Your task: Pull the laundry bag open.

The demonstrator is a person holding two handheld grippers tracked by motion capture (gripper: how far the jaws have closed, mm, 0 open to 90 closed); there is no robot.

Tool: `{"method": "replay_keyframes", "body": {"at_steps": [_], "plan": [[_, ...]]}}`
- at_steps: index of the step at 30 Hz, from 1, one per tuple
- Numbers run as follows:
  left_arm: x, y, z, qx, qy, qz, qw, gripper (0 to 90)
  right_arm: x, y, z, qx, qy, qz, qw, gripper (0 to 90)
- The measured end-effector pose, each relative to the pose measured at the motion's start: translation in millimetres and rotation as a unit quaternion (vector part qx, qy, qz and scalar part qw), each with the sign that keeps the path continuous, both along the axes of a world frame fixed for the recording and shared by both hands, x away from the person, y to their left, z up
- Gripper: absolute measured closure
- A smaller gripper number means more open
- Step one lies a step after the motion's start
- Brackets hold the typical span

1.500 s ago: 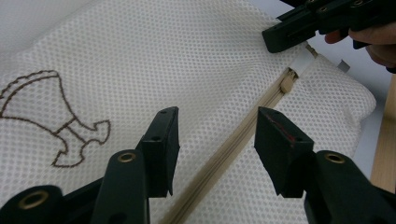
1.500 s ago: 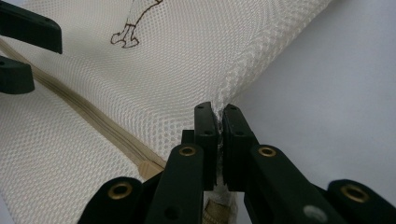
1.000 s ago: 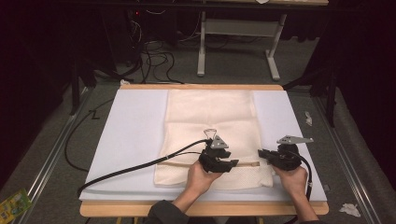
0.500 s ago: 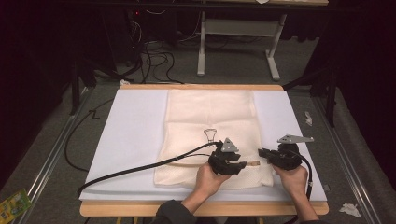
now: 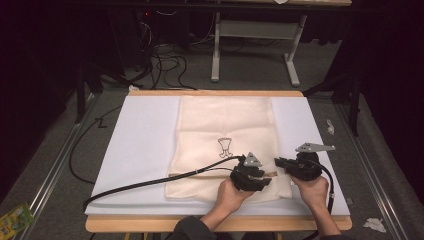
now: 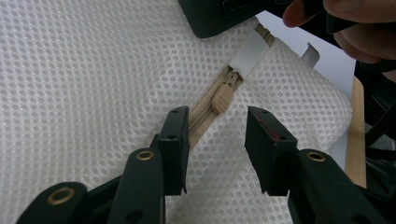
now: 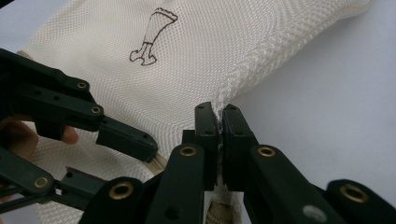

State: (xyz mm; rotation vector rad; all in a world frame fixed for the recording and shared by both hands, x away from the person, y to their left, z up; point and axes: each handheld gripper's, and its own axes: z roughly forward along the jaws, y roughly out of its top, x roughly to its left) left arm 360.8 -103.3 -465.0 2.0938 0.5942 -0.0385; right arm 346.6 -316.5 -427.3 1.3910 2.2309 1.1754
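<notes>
Mesh laundry bag, cream honeycomb net printed with a small dark figure, lies flat on the white table pad; whether it holds anything cannot be told. Its beige zipper pull sits just ahead of the spread jaws of the left gripper. The right gripper is clenched on the bag's stitched edge.

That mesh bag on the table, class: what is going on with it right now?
A person works on a cream mesh bag lying flat on the white table. The right hand-held gripper is shut on the bag's edge, pinning it. The left hand-held gripper is open, its jaws either side of the tan zipper pull, not yet gripping it. The zipper looks nearly or fully at its end stop.
</notes>
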Motion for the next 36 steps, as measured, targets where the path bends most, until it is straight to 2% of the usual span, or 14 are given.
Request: {"method": "replay_keyframes", "body": {"at_steps": [3,6,10,16,17,20,21,26,28,36], "plan": [[-2.3,-4.5,-1.6,0.003,-0.007,-0.006,1.0,59.3,0.1,1.8,-0.8,-0.004,0.0,0.003,1.0,87.9],[-2.7,-6.9,-2.8,-0.002,-0.001,-0.008,1.0,59.7,0.0,2.2,-1.5,-0.005,0.001,0.004,1.0,87.9],[-0.4,-7.3,-4.0,-0.009,0.004,-0.01,0.9999,65.1,-0.1,3.0,-2.2,-0.002,0.002,0.003,1.0,87.9],[-1.9,-6.7,-3.1,-0.007,0.006,-0.015,0.9998,72.1,0.3,4.0,-3.9,-0.003,0.003,0.008,1.0,87.9],[-3.5,-6.3,-1.5,-0.016,0.01,-0.024,0.9995,73.8,0.3,4.2,-4.0,-0.001,0.003,0.007,1.0,87.9],[-5.0,-6.2,-0.9,-0.017,0.004,-0.024,0.9996,74.1,0.6,4.4,-5.3,0.002,0.003,0.006,1.0,87.9],[-3.0,-6.8,-2.7,-0.017,0.014,-0.023,0.9995,74.3,0.6,4.5,-5.8,0.003,0.003,0.006,1.0,87.9],[1.9,-8.9,-6.0,-0.019,0.028,-0.017,0.9993,76.0,0.9,5.8,-7.0,0.002,0.005,0.007,1.0,87.9],[4.7,-9.9,-7.0,-0.024,0.042,-0.014,0.9988,76.6,1.0,5.9,-7.3,0.002,0.006,0.007,1.0,87.9],[4.3,-17.8,-4.2,-0.005,0.04,-0.017,0.999,82.7,1.6,6.6,-8.2,0.004,0.005,0.007,1.0,87.8]]}}
